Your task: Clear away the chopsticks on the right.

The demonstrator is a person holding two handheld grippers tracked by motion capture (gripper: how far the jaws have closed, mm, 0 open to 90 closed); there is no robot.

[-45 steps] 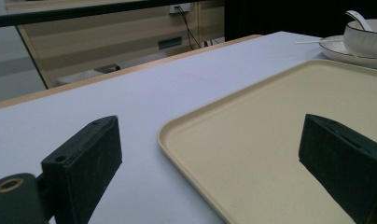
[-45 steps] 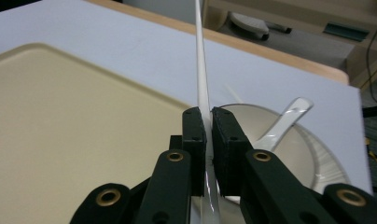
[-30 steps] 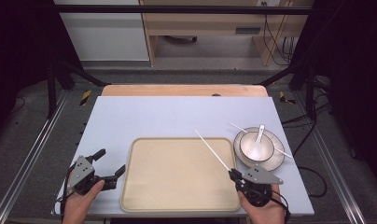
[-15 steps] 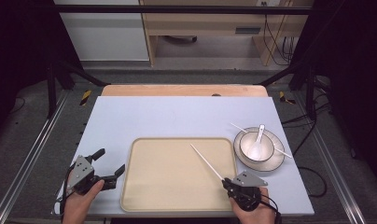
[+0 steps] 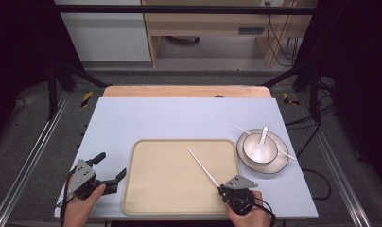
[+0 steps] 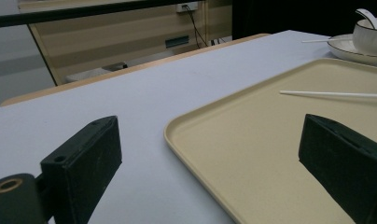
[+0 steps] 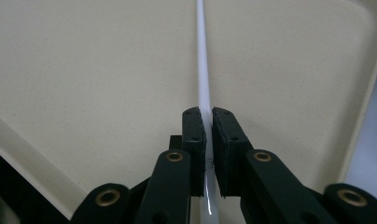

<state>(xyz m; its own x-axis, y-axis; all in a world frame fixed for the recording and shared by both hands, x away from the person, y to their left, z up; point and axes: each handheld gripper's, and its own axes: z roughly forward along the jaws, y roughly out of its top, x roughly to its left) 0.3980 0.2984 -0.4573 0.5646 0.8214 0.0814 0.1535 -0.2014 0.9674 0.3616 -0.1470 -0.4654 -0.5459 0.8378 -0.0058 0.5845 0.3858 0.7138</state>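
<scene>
Since a second ago, the right gripper (image 5: 221,187) has moved left from beside the bowl to the near edge of the tray, carrying a white chopstick (image 5: 203,166) with it. Its two black jaws are pressed together on the thick end of that chopstick, with only the stick between them, as the right gripper view shows (image 7: 205,135). The chopstick (image 7: 203,70) runs straight ahead from the jaws over the pale beige tray (image 7: 93,74). From the high view, the stick slants up and to the left across the tray (image 5: 156,189), its thin tip above the tray's middle. Whether the stick touches the tray floor cannot be told.

At the table's near left corner, the left gripper (image 5: 111,171) is held in a hand (image 5: 80,208), and it has stayed in place. Its jaws stand wide apart with nothing between them. One jaw tip sits just beside the tray's left rim. In the left gripper view, the tray's rounded corner (image 6: 177,135) lies between the spread jaws, and the chopstick (image 6: 331,94) shows farther off over the tray.

Right of the tray, on the light blue table (image 5: 179,118), a white bowl (image 5: 269,153) sits on a plate (image 5: 280,166). A white spoon (image 5: 261,145) rests in the bowl. A second chopstick (image 5: 241,128) lies across the plate behind and under the bowl.
</scene>
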